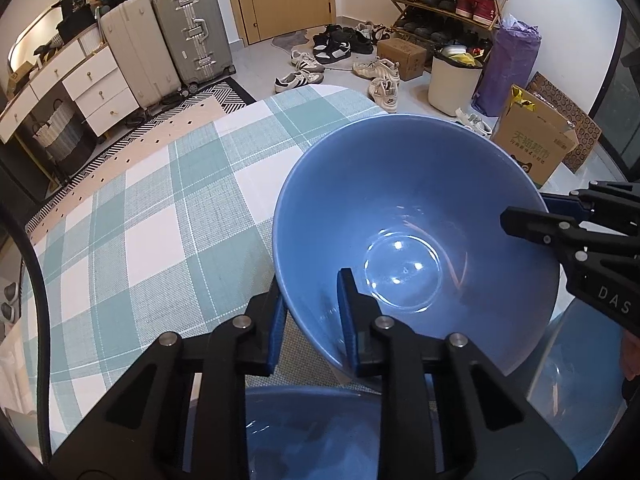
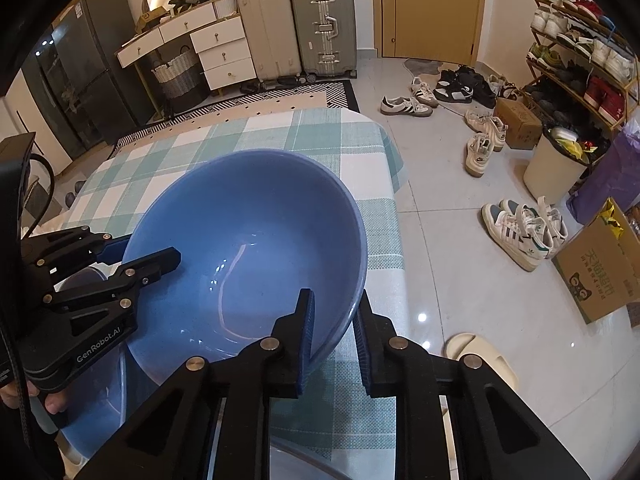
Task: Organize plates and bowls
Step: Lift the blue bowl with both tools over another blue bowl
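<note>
My jaws are clamped on the bowl (image 1: 400, 216): left gripper (image 1: 312, 320) on its near rim. Right gripper (image 2: 334, 332) pinches the opposite rim.

Bowls: three, all blue — one large (image 1: 416, 216) tilted over table (image 1: 160, 208); second (image 1: 312, 432) at near edge; third (image 1: 576, 368) at right. Grippers: two — left (image 1: 312, 300), right (image 2: 334, 312). Suitcases: two upright (image 1: 168, 40).
</note>
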A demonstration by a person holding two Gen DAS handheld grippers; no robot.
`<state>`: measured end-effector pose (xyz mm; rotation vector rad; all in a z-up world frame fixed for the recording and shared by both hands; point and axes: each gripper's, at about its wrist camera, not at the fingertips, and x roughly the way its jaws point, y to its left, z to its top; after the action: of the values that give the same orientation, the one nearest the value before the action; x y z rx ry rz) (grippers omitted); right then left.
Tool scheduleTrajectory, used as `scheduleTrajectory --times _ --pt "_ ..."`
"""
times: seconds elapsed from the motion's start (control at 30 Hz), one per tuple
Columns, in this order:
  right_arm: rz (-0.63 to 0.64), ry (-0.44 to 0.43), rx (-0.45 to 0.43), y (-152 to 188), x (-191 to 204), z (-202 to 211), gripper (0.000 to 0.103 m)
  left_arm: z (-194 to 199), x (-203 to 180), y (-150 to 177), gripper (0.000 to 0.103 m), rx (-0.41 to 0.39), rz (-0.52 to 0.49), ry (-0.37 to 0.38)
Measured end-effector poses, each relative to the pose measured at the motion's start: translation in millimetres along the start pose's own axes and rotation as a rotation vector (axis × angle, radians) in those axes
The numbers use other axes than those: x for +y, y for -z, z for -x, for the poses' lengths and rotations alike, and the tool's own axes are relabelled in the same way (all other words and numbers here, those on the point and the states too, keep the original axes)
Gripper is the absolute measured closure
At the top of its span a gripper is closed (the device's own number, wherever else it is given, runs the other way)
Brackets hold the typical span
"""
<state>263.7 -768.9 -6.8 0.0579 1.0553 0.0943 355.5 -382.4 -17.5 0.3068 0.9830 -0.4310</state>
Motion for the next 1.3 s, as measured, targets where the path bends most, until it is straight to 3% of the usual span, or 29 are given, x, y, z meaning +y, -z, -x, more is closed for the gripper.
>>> scheduleTrajectory --times 0.5,1.3 --pt "-0.004 0.012 -0.051 2 -2 21 0.084 29 -8 -4 0.082 -0.077 -0.014 0.001" --pt "0.024 0.014 -0.193 15 31 105 0.084 148 -16 21 0.082 -0.234 0.003 -0.044"
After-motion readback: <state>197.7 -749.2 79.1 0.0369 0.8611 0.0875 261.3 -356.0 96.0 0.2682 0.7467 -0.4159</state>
